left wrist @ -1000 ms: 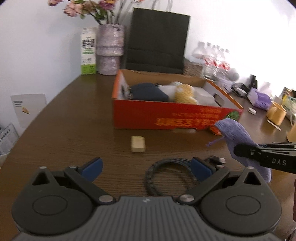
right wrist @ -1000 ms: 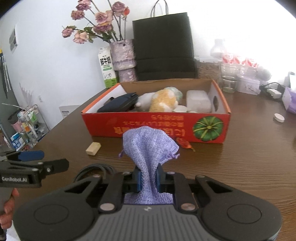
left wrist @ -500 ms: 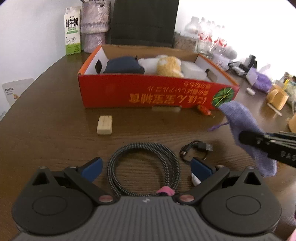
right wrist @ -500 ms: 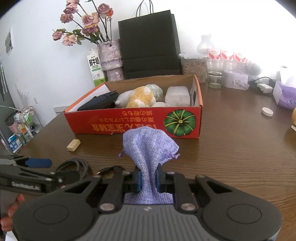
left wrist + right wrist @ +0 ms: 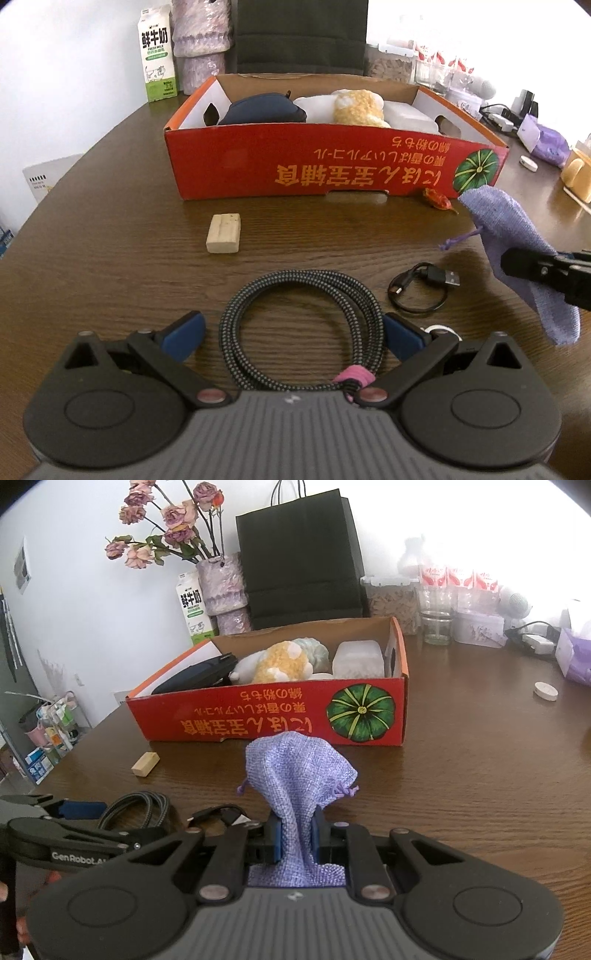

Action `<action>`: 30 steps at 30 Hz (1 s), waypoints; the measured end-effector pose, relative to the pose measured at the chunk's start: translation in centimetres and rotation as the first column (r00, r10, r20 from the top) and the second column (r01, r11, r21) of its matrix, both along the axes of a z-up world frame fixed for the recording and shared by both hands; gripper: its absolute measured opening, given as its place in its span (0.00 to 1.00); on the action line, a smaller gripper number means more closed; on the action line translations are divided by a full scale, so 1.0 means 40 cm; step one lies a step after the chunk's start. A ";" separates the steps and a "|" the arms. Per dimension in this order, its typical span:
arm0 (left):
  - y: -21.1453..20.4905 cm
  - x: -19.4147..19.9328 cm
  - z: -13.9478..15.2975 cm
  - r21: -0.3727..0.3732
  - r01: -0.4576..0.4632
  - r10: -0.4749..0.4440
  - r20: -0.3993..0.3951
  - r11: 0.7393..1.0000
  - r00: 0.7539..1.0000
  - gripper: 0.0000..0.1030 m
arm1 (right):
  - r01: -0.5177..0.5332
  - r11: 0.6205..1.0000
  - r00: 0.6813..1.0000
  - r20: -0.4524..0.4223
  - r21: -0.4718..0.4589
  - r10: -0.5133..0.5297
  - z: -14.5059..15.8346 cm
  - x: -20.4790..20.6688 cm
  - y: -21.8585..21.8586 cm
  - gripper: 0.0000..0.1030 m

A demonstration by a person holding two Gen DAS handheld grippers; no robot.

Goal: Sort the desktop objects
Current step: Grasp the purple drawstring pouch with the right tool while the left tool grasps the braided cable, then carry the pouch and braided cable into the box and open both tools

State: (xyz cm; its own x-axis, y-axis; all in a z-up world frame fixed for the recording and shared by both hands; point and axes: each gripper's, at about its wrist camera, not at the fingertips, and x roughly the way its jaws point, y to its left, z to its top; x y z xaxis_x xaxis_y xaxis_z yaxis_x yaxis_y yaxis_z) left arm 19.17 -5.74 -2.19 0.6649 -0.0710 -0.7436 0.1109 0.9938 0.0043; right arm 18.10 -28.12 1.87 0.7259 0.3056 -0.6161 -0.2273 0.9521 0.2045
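Observation:
My left gripper (image 5: pixel 293 336) is open and low over the table, with a coiled braided black cable (image 5: pixel 301 328) lying between its blue fingers. My right gripper (image 5: pixel 297 836) is shut on a purple drawstring pouch (image 5: pixel 299 771), held above the table in front of the red cardboard box (image 5: pixel 273 716). In the left wrist view the pouch (image 5: pixel 506 225) hangs at the right. The box (image 5: pixel 332 170) holds a navy case (image 5: pixel 262 109), a yellow and white plush toy (image 5: pixel 356 105) and a white block (image 5: pixel 358 659).
On the brown table lie a beige block (image 5: pixel 223 233), a thin black USB cable (image 5: pixel 421 288) and a small red scrap (image 5: pixel 437 197). Behind the box stand a milk carton (image 5: pixel 157 55), a vase (image 5: pixel 221 587), a black paper bag (image 5: pixel 299 554) and jars. A white cap (image 5: pixel 546 691) lies at the right.
My left gripper has moved forward and down, so the coiled cable now lies between its fingers. My right gripper, still holding the pouch, has drawn a little closer to the box.

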 end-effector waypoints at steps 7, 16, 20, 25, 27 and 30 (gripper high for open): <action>0.000 -0.010 -0.001 -0.003 0.001 -0.001 0.024 1.000 1.000 0.89 | 0.004 1.000 1.000 -0.004 0.007 -0.004 -0.003 -0.004 0.000 0.13; 0.010 -0.029 0.021 -0.036 0.007 -0.005 0.046 0.999 0.999 0.87 | -0.001 1.000 1.000 0.013 0.006 0.001 0.013 -0.030 0.012 0.13; 0.014 -0.043 0.060 -0.042 0.012 -0.008 0.101 0.999 0.995 0.86 | -0.002 1.000 0.999 0.032 0.004 0.002 0.032 -0.042 0.019 0.13; 0.020 -0.053 0.126 -0.058 0.025 -0.014 0.182 0.998 0.983 0.86 | -0.002 1.000 0.997 0.074 0.004 0.002 0.072 -0.047 0.030 0.13; 0.023 -0.048 0.158 -0.064 0.030 -0.016 0.216 0.997 0.976 0.86 | -0.002 1.000 0.996 0.094 0.004 0.002 0.090 -0.042 0.035 0.13; 0.024 -0.030 0.202 -0.068 0.039 -0.020 0.262 0.997 0.965 0.86 | 0.002 1.000 0.992 0.125 0.009 -0.003 0.119 -0.029 0.040 0.13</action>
